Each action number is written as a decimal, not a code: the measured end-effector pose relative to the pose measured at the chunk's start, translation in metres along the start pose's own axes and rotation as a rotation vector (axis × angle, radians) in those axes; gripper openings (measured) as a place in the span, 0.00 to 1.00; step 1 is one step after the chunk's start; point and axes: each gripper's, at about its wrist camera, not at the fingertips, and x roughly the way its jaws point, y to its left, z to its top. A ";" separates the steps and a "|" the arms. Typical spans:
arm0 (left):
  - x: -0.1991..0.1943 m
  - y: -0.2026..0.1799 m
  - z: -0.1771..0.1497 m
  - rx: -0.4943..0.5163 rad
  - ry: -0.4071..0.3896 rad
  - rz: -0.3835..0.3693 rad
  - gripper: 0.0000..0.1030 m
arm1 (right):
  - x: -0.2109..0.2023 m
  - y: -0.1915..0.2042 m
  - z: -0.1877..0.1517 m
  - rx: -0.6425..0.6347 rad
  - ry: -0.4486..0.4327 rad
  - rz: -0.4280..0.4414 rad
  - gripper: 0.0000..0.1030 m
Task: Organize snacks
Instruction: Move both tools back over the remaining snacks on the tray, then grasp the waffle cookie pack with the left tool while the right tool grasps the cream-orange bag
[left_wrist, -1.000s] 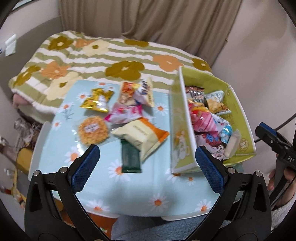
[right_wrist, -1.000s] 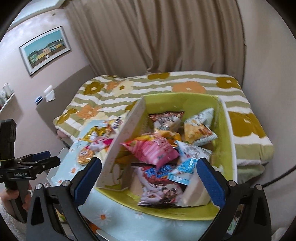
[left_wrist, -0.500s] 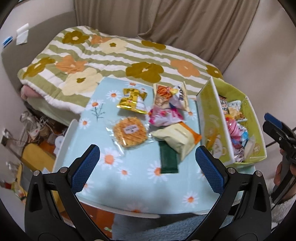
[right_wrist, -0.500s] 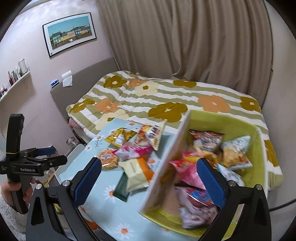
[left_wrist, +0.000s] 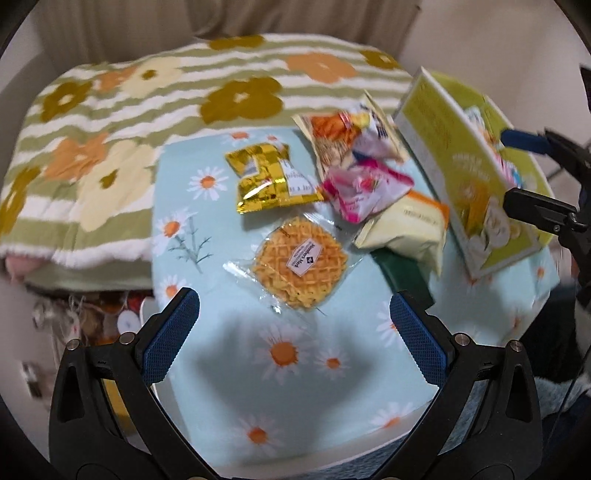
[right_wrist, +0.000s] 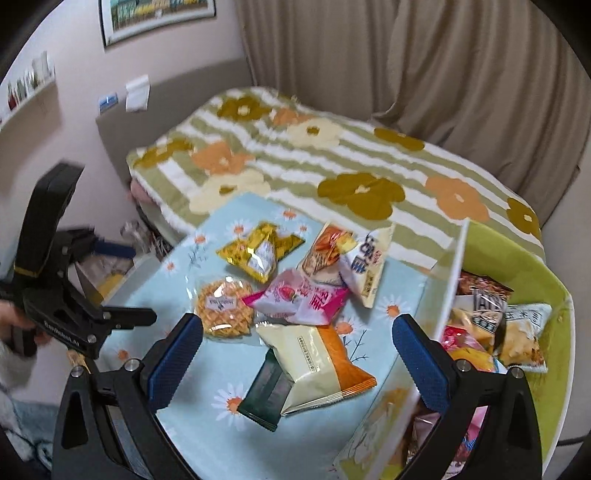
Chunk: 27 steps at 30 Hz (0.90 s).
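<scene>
Left wrist view: the left gripper (left_wrist: 293, 332) hangs over the near edge of the table (left_wrist: 229, 373), its blue pads spread wide with nothing between them. Straight ahead of it, just past the fingertips, lies the waffle (left_wrist: 300, 260) in its clear wrap, roughly round, so it has no long axis to line up with. Beyond it sit the gold bag (left_wrist: 267, 177), the pink bag (left_wrist: 364, 188) and the cream bag (left_wrist: 406, 229), the last one resting partly on a dark green bar (left_wrist: 404, 273).

From the right wrist view, the right gripper (right_wrist: 295, 354) is likewise spread and empty. The cream bag (right_wrist: 317, 363) and the green bar (right_wrist: 267, 395) lie directly between its fingers, the bar's long axis running away from the camera and leaning slightly right. The green box (right_wrist: 554, 332), already part-filled with packets, stands at the right, its white flap (right_wrist: 452, 273) beside the right finger.

The waffle looks like the left gripper's natural pick; the cream bag and bar sit nearer the right one and nearer the box.
</scene>
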 end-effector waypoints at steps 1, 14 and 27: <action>0.008 0.001 0.003 0.027 0.015 -0.010 1.00 | 0.008 0.002 0.000 -0.013 0.024 -0.004 0.99; 0.106 -0.014 0.021 0.299 0.175 -0.064 1.00 | 0.081 0.012 -0.003 -0.165 0.273 -0.057 0.99; 0.136 -0.024 0.020 0.358 0.191 -0.020 0.99 | 0.119 0.008 -0.007 -0.255 0.417 -0.075 0.99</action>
